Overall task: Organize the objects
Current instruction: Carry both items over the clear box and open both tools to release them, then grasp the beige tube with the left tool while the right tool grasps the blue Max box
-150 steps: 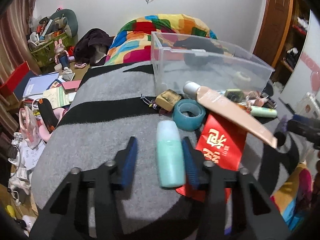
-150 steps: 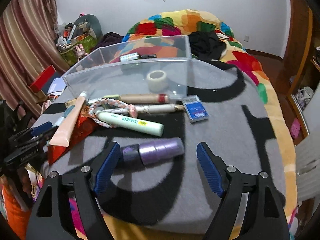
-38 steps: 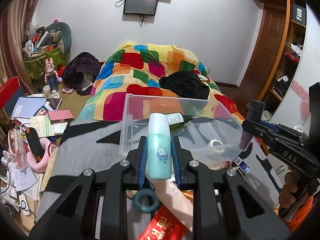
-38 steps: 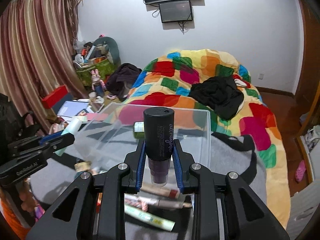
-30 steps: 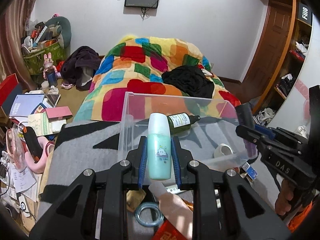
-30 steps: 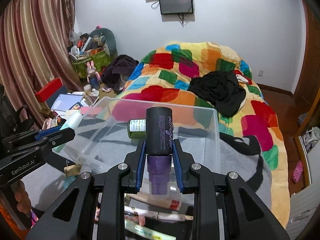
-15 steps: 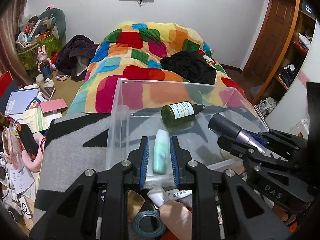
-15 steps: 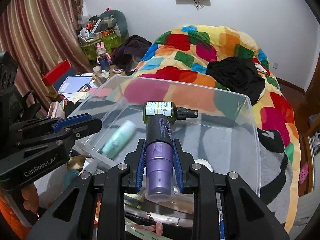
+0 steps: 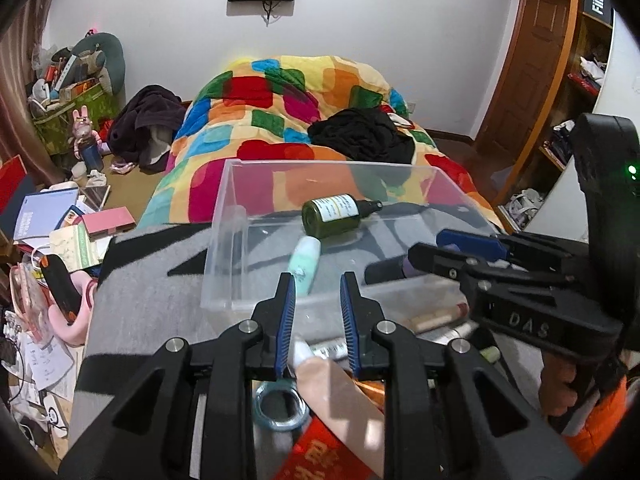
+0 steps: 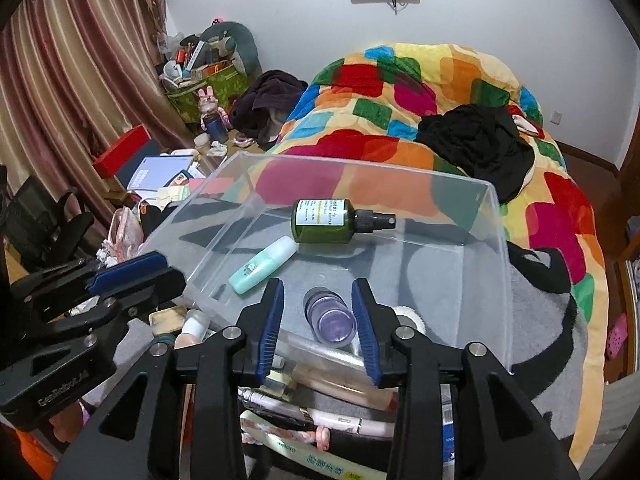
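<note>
A clear plastic box (image 9: pixel 224 240) (image 10: pixel 500 240) stands on the grey blanket. Inside lie a green spray bottle (image 9: pixel 332 216) (image 10: pixel 324 220), a mint bottle (image 9: pixel 306 260) (image 10: pixel 264 266) and a purple bottle (image 10: pixel 330 316), whose dark cap end shows in the left wrist view (image 9: pixel 384 271). My left gripper (image 9: pixel 316 292) is open at the box's near wall, just behind the mint bottle. My right gripper (image 10: pixel 318 308) is open with its jaws on either side of the purple bottle, apart from it. Each gripper shows in the other's view, the right one (image 9: pixel 448 248) and the left one (image 10: pixel 132 270).
Loose items lie in front of the box: a teal tape ring (image 9: pixel 280 404), a peach tube (image 9: pixel 336 392), a red envelope (image 9: pixel 324 460), several tubes and pens (image 10: pixel 320 420), a white tape roll (image 10: pixel 408 316). A colourful quilt (image 9: pixel 300 100) lies behind. Clutter covers the floor at left (image 9: pixel 44 216).
Both grippers have opened and let go of their bottles. The mint bottle and the purple bottle now lie inside the box, and both grippers have drawn back slightly.
</note>
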